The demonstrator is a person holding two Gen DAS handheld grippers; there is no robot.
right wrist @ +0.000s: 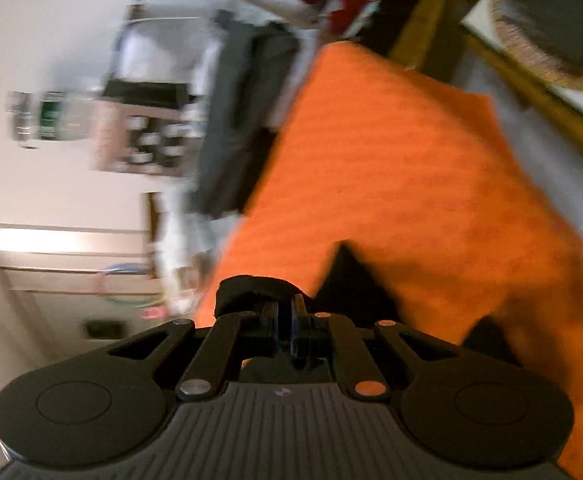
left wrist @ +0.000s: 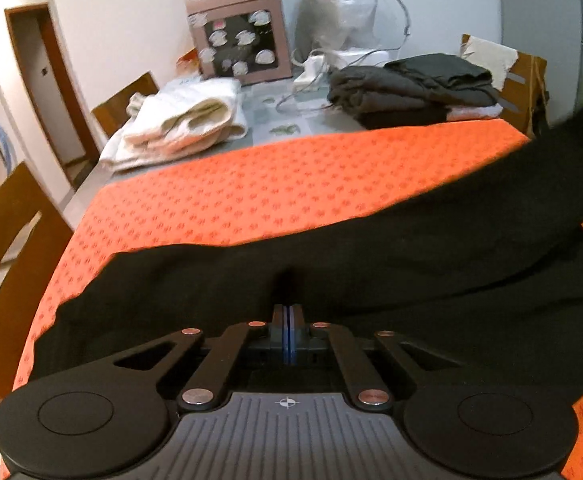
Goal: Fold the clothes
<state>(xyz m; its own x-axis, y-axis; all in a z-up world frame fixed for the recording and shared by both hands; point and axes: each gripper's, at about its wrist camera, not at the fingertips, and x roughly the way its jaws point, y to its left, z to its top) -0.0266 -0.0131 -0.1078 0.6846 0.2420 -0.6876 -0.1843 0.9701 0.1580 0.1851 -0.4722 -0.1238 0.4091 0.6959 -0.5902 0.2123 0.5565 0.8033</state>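
A black garment [left wrist: 371, 248] lies spread across the near part of an orange patterned cloth [left wrist: 251, 192] on the table. My left gripper [left wrist: 289, 316] is shut on the garment's near edge, its jaws pressed together. In the tilted, blurred right wrist view, my right gripper [right wrist: 285, 312] is shut on a bunched fold of the same black garment [right wrist: 251, 288], held above the orange cloth [right wrist: 391, 160].
At the back of the table are folded dark clothes [left wrist: 411, 84], a pile of cream towels [left wrist: 183, 120], a pink box [left wrist: 243, 32] and a white bag [left wrist: 343, 12]. Wooden chairs [left wrist: 7, 240] stand at the left and far right.
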